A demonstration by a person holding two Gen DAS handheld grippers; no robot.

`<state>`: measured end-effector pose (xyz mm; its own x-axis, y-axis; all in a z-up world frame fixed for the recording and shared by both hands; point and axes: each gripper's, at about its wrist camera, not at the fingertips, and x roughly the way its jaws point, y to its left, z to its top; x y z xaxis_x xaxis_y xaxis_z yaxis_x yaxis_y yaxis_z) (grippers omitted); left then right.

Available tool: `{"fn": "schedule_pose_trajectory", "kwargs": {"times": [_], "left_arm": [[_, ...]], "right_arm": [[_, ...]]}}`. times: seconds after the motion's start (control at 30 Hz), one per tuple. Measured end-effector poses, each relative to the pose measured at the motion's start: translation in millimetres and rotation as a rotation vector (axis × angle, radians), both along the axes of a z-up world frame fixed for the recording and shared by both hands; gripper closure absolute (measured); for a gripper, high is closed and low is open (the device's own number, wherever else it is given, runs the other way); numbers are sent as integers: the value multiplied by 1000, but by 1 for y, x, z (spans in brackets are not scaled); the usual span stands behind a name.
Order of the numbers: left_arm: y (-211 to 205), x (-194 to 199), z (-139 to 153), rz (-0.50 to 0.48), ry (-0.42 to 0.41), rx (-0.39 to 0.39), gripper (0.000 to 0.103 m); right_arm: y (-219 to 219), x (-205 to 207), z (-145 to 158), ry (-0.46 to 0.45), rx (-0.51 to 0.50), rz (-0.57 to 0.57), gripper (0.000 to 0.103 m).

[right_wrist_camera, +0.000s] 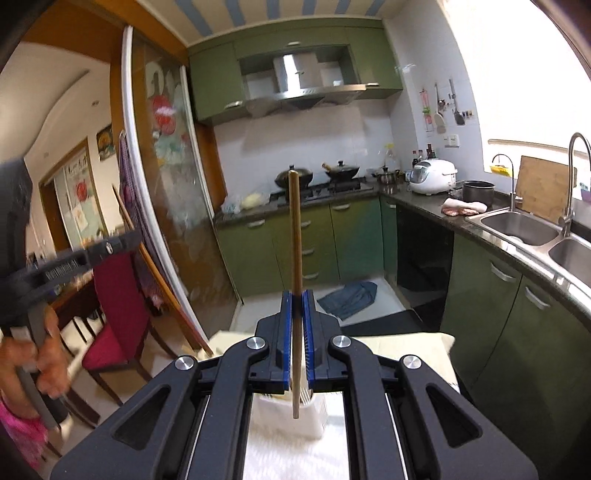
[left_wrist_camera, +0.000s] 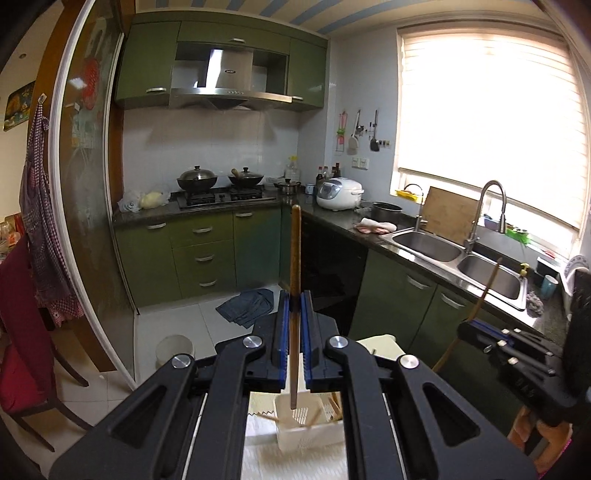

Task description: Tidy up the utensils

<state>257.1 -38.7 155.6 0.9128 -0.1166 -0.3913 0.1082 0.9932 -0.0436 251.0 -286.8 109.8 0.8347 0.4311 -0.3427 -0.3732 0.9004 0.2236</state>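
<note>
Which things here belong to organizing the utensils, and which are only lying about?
Job:
- dark wooden chopstick in left tool
- pale wooden chopstick in right tool
- white slotted plastic utensil basket

Lying about:
- white rice cooker
- blue floor cloth

Green cabinets [left_wrist_camera: 207, 254] fill the centre, a blue-and-cream striped ceiling [left_wrist_camera: 295, 11] runs along the top, a red chair [right_wrist_camera: 118, 295] sits left, and a white basket [left_wrist_camera: 306, 421] sits at the bottom.
</note>
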Motion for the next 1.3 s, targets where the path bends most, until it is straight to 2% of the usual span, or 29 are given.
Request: {"fn": "schedule_pose_trajectory", "kwargs": {"times": [0.13, 0.4, 0.57, 0.63, 0.67, 1.03, 1.07, 1.13, 1.27, 1.3], "left_arm": [[1, 26, -23, 6, 55, -14, 97], [-6, 55, -74, -21, 174, 14, 97], [-7, 58, -91, -33, 213, 13, 95], [-6, 55, -93, -32, 210, 17, 82], [-5, 52, -92, -35, 206, 18, 80], [-6, 26, -74, -31, 163, 26, 78], [-6, 22, -73, -32, 158, 24, 77], [-7, 15, -67, -34, 147, 21, 75], [-5, -10, -57, -46, 120, 15, 67], [-5, -19, -56, -44, 113, 23, 63]], "right_arm": [[1, 21, -2, -29, 40, -23, 96], [36, 57, -38, 9, -31, -4, 96], [57, 66, -64, 46, -84, 15, 96], [59, 66, -70, 53, -92, 20, 96], [60, 65, -73, 57, -95, 22, 96], [53, 43, -72, 48, -96, 13, 95], [51, 40, -70, 44, -92, 14, 94], [45, 33, -65, 34, -76, 15, 80], [27, 3, -53, 5, -53, 12, 75], [22, -7, -52, -1, -50, 4, 67]]}}
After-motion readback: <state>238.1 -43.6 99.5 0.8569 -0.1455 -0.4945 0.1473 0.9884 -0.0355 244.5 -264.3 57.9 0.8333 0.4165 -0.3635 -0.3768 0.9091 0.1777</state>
